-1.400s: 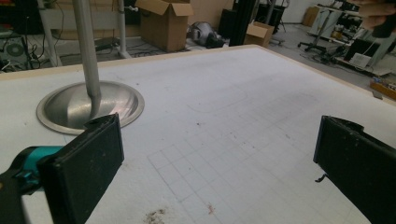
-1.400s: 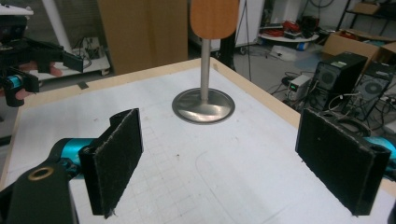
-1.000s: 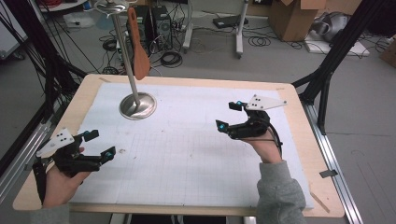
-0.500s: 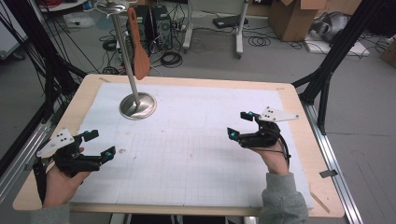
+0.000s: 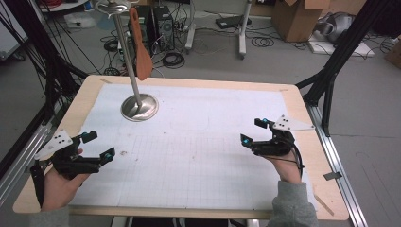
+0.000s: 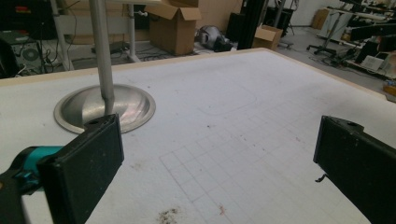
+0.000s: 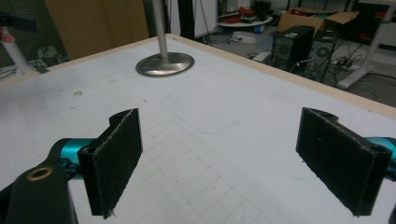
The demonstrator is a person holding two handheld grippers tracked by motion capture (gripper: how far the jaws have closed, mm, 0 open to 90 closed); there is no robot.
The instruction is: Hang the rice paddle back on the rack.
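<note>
Cluttered workshop behind the bench [image 5: 198,80]; a spatula [image 5: 139,45] hangs on the stand [image 5: 138,106], far-left corner. Both claws, left [image 5: 97,145] and right [image 5: 252,131], gape wide, empty, well short of it. Reach high, grip the blade squarely.

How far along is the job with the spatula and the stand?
Looks done: the brown spatula hangs from the metal stand. In hand: nothing; the left tool and right tool are open near the table's front. Nothing visibly left.
</note>
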